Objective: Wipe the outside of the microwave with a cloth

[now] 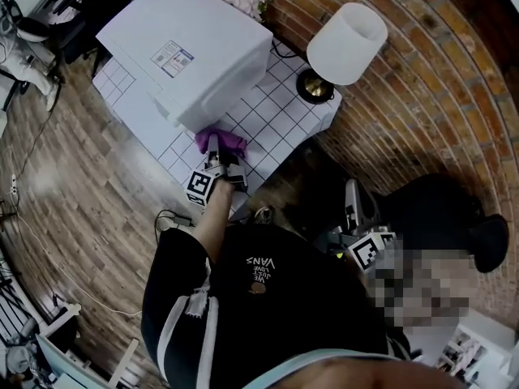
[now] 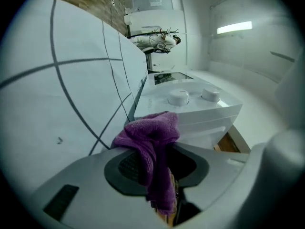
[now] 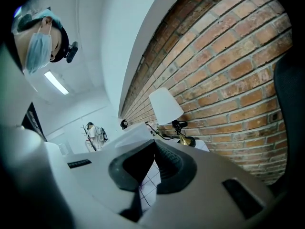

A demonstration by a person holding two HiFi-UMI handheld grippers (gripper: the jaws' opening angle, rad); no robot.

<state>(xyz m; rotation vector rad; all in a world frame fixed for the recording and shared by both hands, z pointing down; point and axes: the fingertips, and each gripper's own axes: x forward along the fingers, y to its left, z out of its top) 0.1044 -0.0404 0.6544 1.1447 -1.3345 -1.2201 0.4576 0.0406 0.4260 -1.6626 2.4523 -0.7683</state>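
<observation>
The white microwave (image 1: 195, 47) stands on a table with a white grid cloth (image 1: 276, 112). A purple cloth (image 1: 223, 141) lies bunched against the microwave's near lower corner, and my left gripper (image 1: 217, 156) is shut on it. In the left gripper view the purple cloth (image 2: 151, 140) hangs pinched between the jaws of the left gripper (image 2: 157, 151), just before the microwave's face with two round knobs (image 2: 190, 99). My right gripper (image 1: 353, 194) hangs low beside the person, away from the table. In its own view, the right gripper (image 3: 153, 146) is shut with nothing in it.
A table lamp (image 1: 345, 43) with a white shade stands at the table's far right corner against the brick wall (image 1: 422, 96); the same lamp (image 3: 164, 106) shows in the right gripper view. A black chair (image 1: 438, 209) sits at the right. Wooden floor surrounds the table.
</observation>
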